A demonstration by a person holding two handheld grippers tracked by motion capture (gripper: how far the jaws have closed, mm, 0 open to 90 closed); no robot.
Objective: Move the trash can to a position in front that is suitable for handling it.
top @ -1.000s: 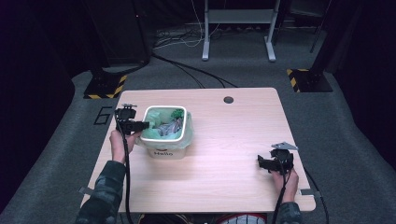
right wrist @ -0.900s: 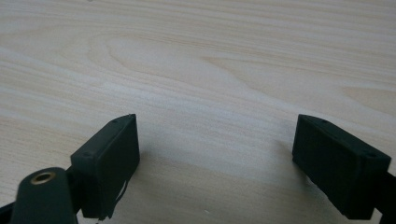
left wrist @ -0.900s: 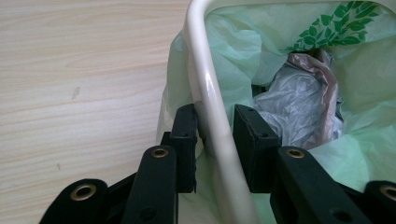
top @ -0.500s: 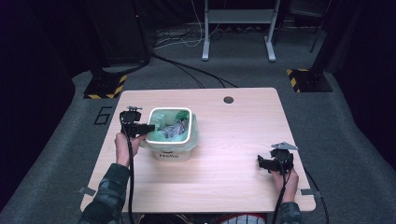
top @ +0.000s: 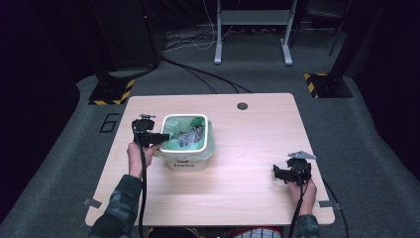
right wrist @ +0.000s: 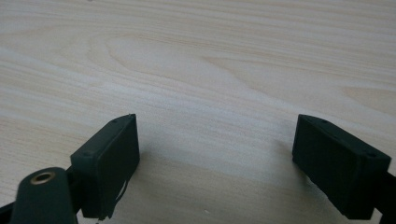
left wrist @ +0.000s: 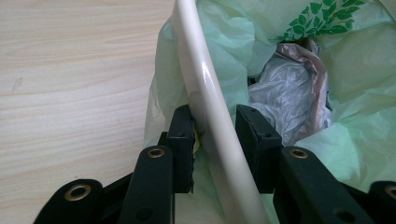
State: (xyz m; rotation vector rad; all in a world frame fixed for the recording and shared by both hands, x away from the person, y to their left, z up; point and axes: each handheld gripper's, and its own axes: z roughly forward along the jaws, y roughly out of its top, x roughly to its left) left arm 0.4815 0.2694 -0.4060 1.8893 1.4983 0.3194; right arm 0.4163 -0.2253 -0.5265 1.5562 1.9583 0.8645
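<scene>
A small white bin (top: 186, 162), lined with a pale green bag (left wrist: 359, 140), stands on the left half of the wooden table (top: 247, 148). Crumpled clear and grey plastic (left wrist: 286, 95) lies inside it. My left gripper (top: 165, 137) is at the bin's left side. In the left gripper view, my left gripper (left wrist: 215, 126) is shut on the white rim (left wrist: 194, 56), one jaw outside and one inside, with the bag's edge pinched against it. My right gripper (top: 276, 173) sits low over the table near the front right. It (right wrist: 217, 158) is open, with bare wood between its jaws.
A round cable hole (top: 242, 106) sits near the table's far edge. Bare tabletop (right wrist: 210, 56) stretches between the bin and my right gripper. On the floor beyond are cables, a grey stand's feet (top: 250, 37) and yellow-black striped bases (top: 324, 84).
My left gripper and the bin have shifted slightly to the right together. My right gripper has stayed where it was.
</scene>
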